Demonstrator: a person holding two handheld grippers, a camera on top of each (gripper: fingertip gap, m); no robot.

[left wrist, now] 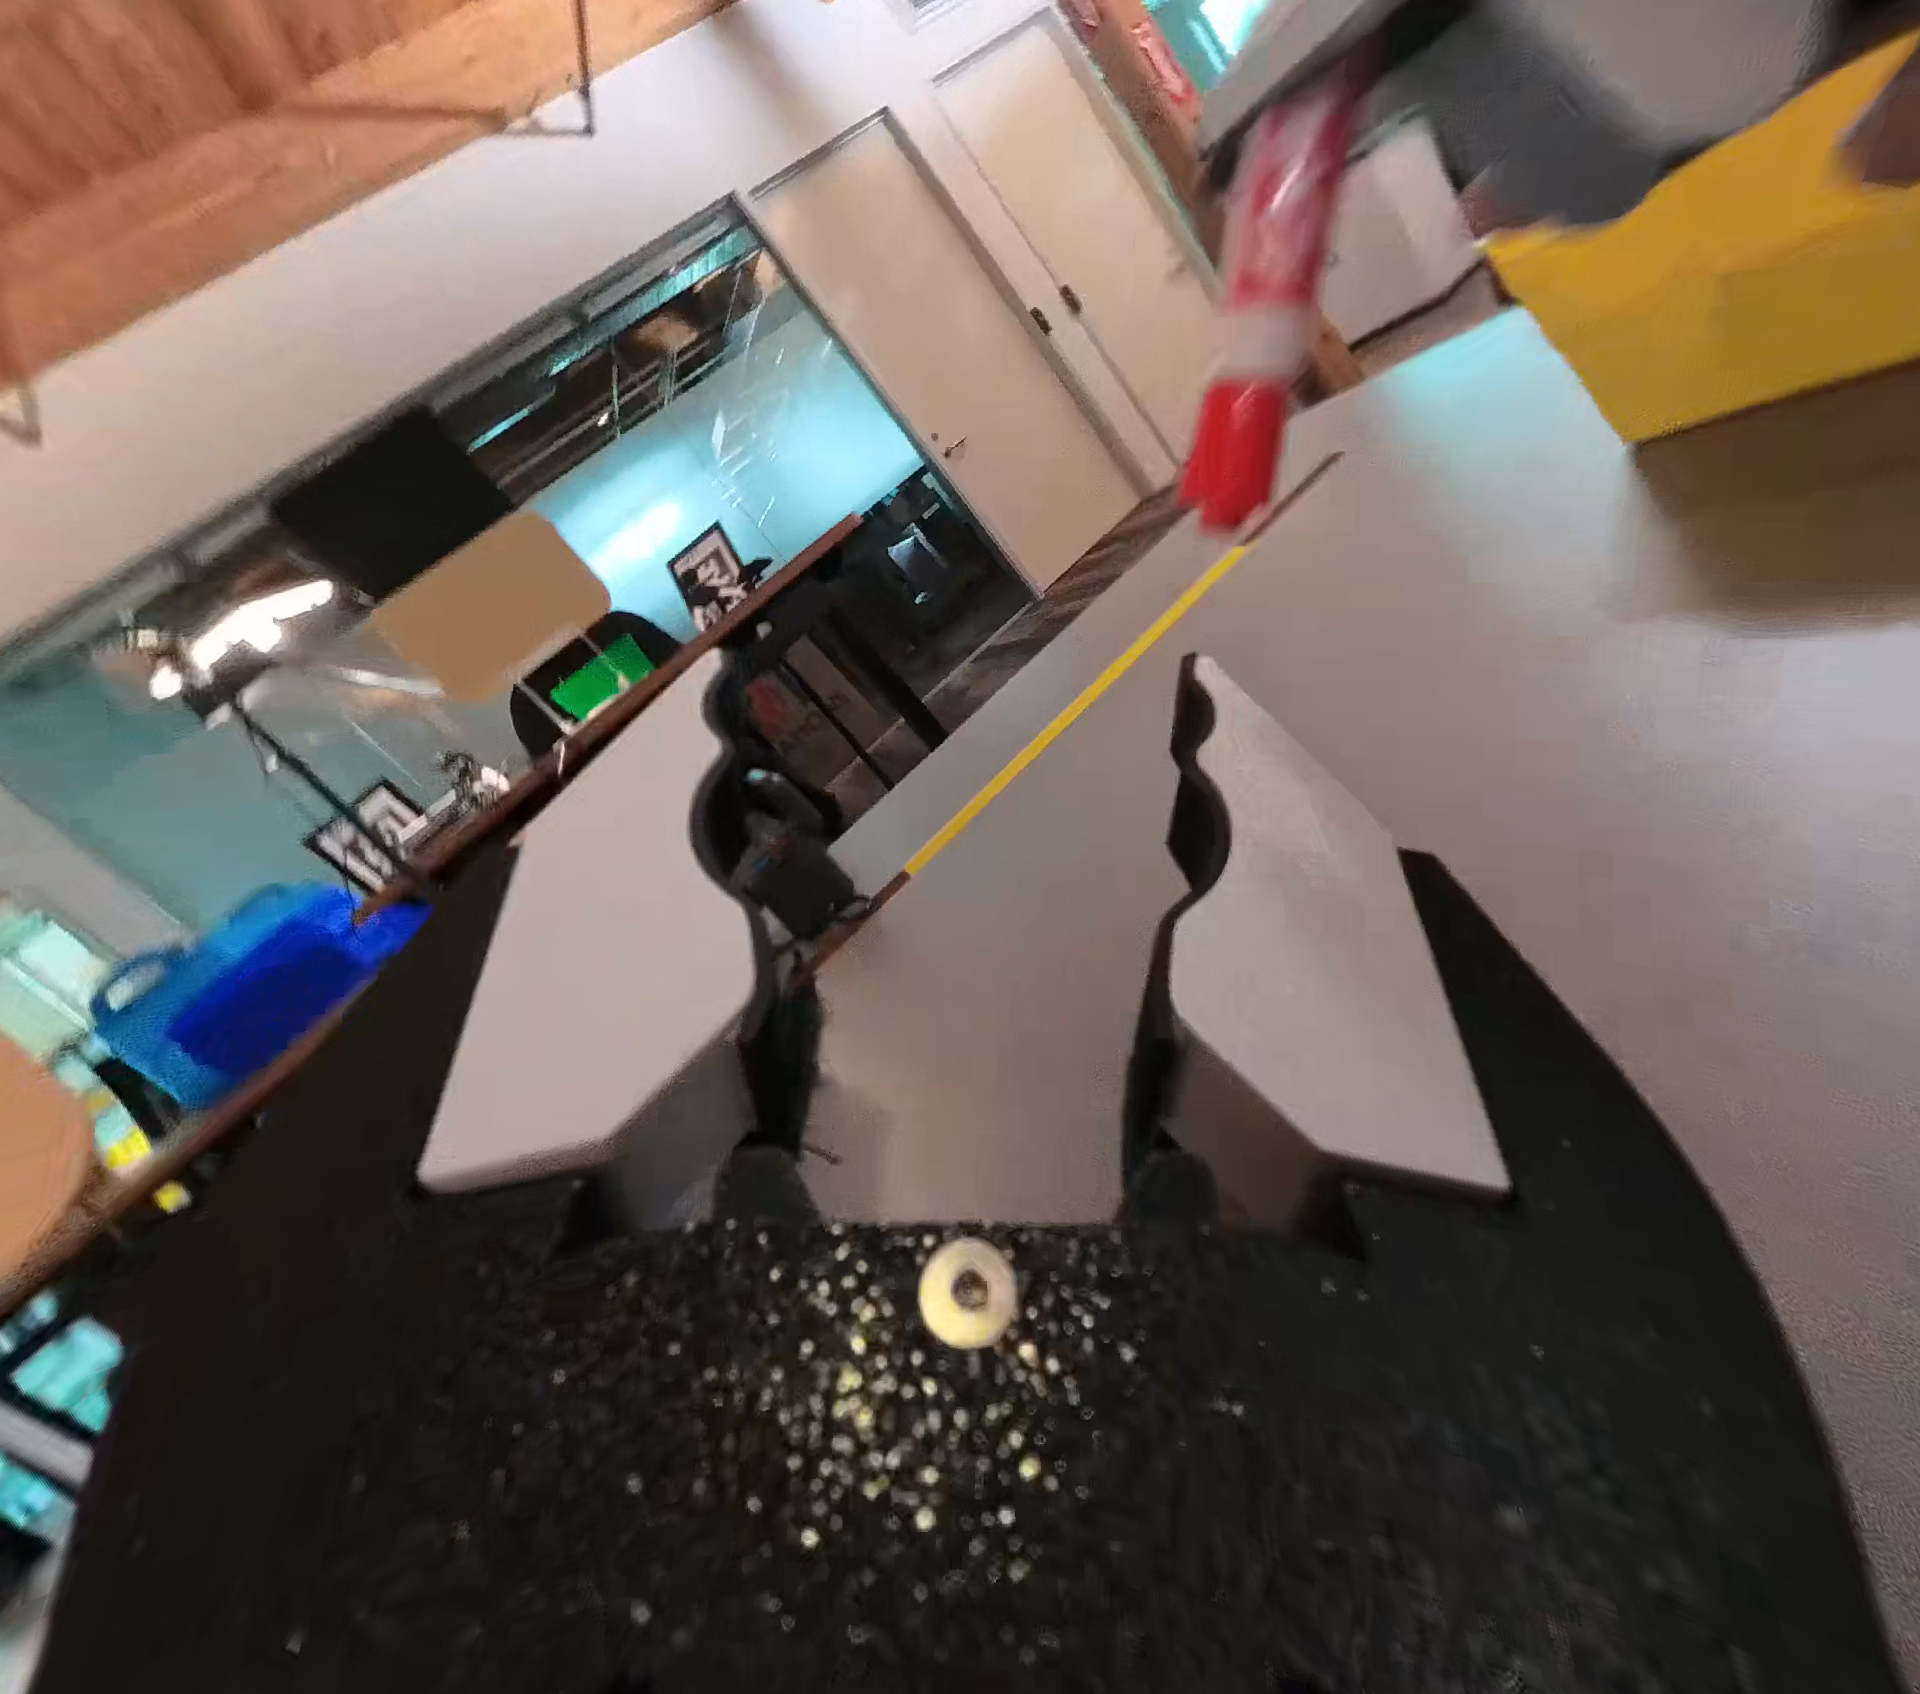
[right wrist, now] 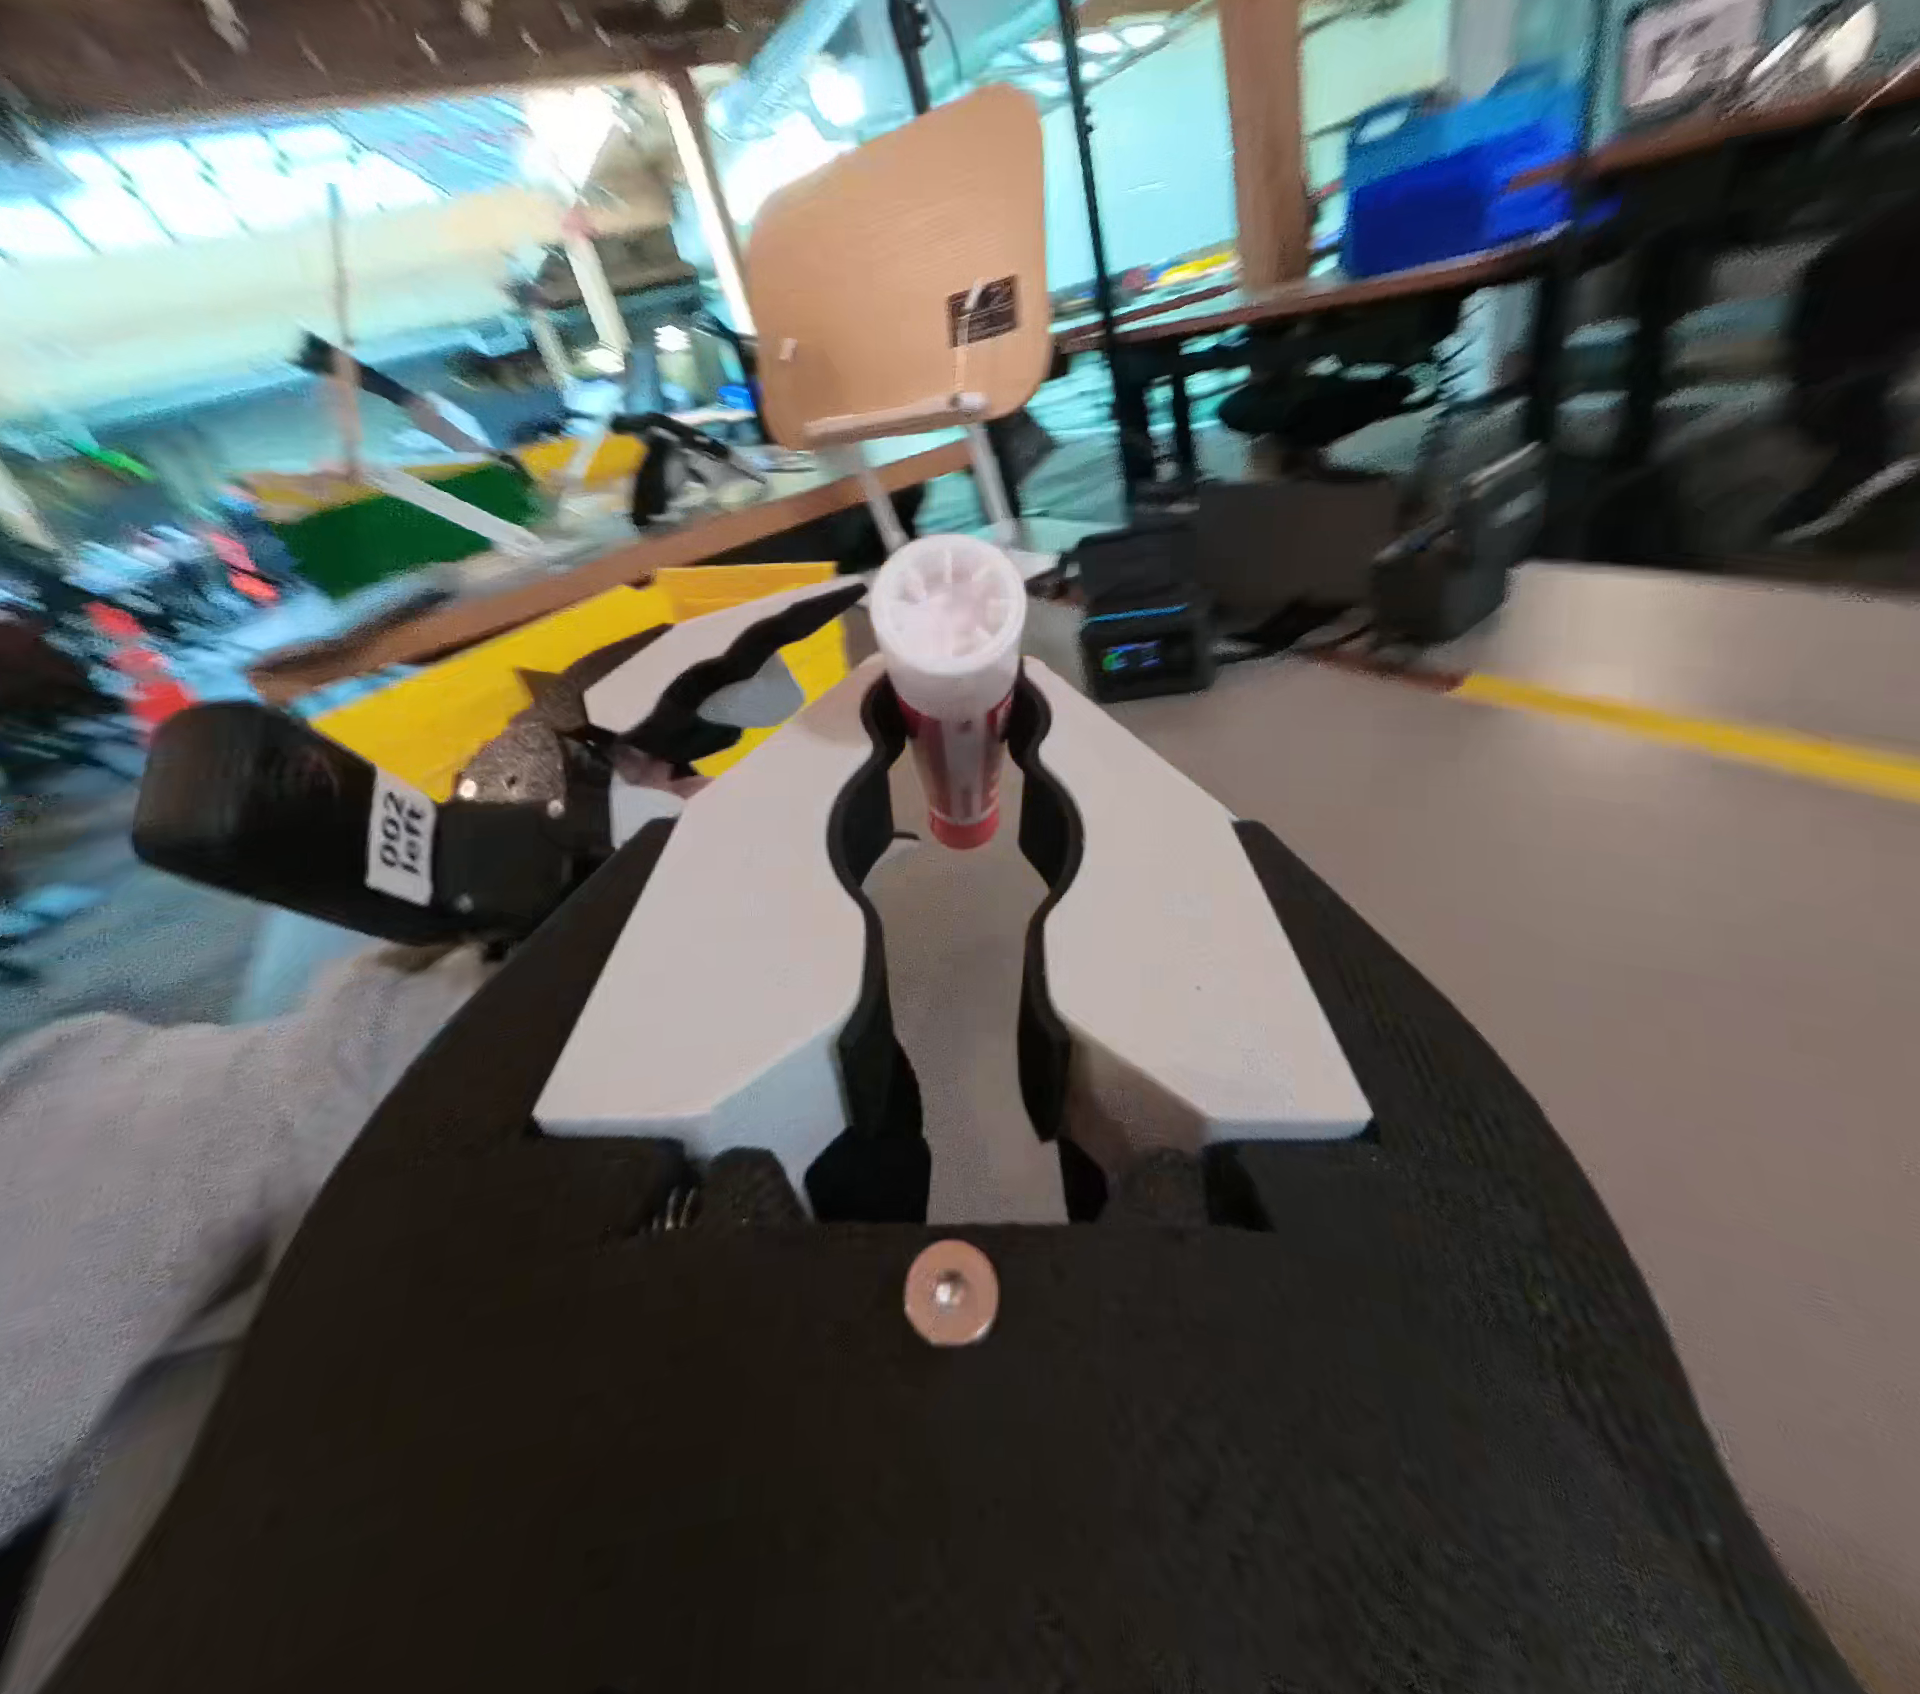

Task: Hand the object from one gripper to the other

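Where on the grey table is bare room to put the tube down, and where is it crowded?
Bare patch: the grey table to the right of the right claw, between it and the yellow line. Crowded: the left side, where the open left claw sits before the yellow box; also the far edge by the small black device. The right claw holds the tube.

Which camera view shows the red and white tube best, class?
The right wrist view: the red and white tube stands sharp and central, white cap up, clamped between the right gripper fingers. The left wrist view shows it only far off and blurred, hanging red end down near the yellow box, beyond the open left gripper.
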